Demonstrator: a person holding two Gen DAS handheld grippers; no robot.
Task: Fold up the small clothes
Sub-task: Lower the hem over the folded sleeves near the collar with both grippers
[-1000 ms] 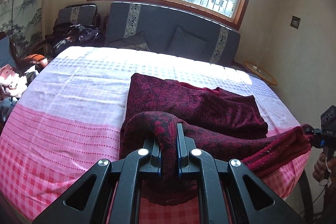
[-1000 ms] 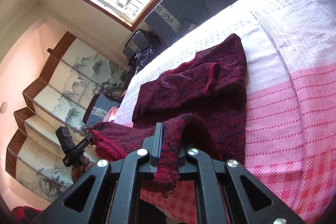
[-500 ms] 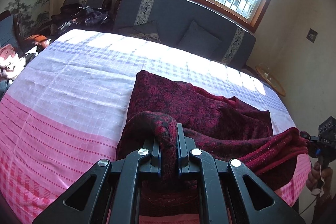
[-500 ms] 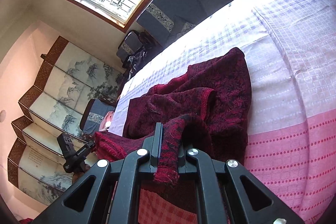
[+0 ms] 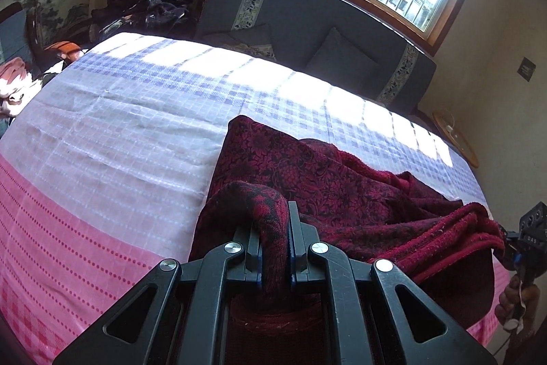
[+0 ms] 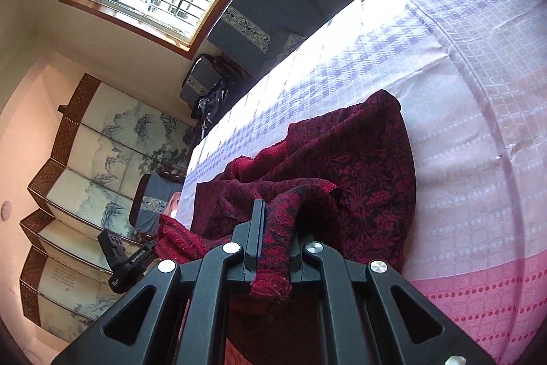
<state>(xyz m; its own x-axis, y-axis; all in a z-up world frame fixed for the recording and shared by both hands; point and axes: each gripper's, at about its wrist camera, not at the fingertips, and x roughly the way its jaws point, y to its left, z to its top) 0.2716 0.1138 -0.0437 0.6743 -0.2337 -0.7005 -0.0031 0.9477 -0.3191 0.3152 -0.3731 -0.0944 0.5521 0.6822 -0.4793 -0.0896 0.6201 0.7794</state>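
the dark red knitted garment with a black floral pattern (image 5: 335, 180) lies on the bed covered in a pink and white checked sheet (image 5: 112, 139), its far part spread flat toward the window while the near edge is lifted off the sheet. the left gripper (image 5: 273, 238) is closed tight on a bunched fold of that near edge, the cloth pinched between its black fingers. the right gripper (image 6: 273, 242) is clamped the same way on the other end of the same edge, a ribbed hem hanging down between its fingers. each gripper shows in the other's view, off to the side, with the raised edge stretched between them.

holding two ends of one edge keeps it taut and straight, which looks like the set-up for carrying that edge over the flat part to make a fold. the garment sits near the bed's close side, so the far part can stay anchored by its own weight.

the fold is not yet laid. the knit looks soft and heavy, likely to sag in the middle unless the two ends are kept level and well apart.
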